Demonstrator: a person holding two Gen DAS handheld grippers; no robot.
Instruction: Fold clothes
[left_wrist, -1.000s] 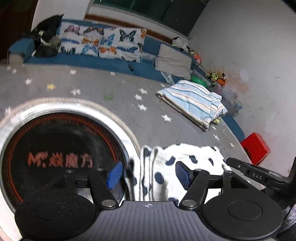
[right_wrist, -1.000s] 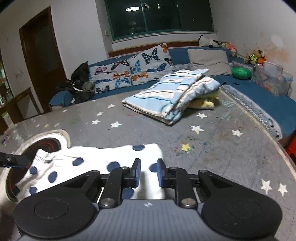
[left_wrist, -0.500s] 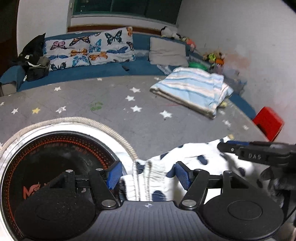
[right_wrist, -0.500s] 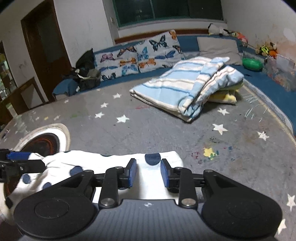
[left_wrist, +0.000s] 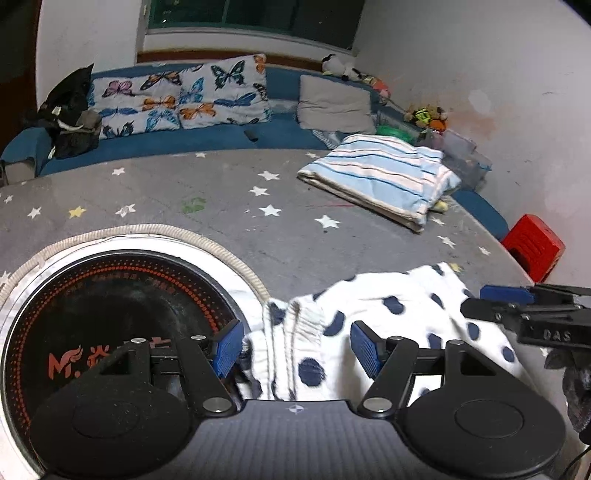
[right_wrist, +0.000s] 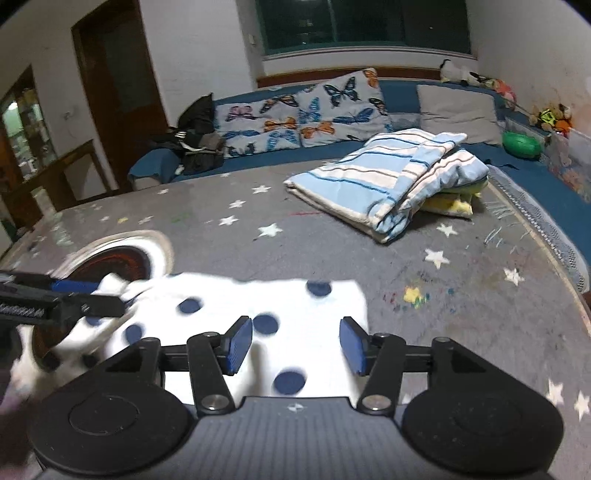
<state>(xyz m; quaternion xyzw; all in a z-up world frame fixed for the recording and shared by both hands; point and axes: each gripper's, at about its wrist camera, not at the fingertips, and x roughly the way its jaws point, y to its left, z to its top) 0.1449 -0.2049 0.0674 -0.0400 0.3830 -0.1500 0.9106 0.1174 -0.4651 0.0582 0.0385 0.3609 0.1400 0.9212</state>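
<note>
Looking down both wrist cameras, I see the white garment with dark blue dots (left_wrist: 388, 332) lying on the grey star-printed desk (left_wrist: 221, 229), one end bunched beside the round black inset with red lettering (left_wrist: 103, 332). My left gripper (left_wrist: 297, 349) has its jaws spread wide, with the gathered, ribbed edge of the garment sitting between the blue pads (left_wrist: 229, 347); the left pad is close to the cloth, but I cannot tell whether it touches it. My right gripper (right_wrist: 295, 349) is over the flatter end of the same garment (right_wrist: 288, 314), and its jaws are opening, the fabric lying below and between the pads without being pinched. From the left camera the right gripper's finger (left_wrist: 517, 314) reaches in from the side over the dotted cloth. Further back on the desk sits a folded blue-and-white striped blanket (right_wrist: 388, 184) on top of something yellow (right_wrist: 454, 201). Behind that runs a blue sofa (right_wrist: 258, 162) with butterfly cushions (right_wrist: 306, 114).
</note>
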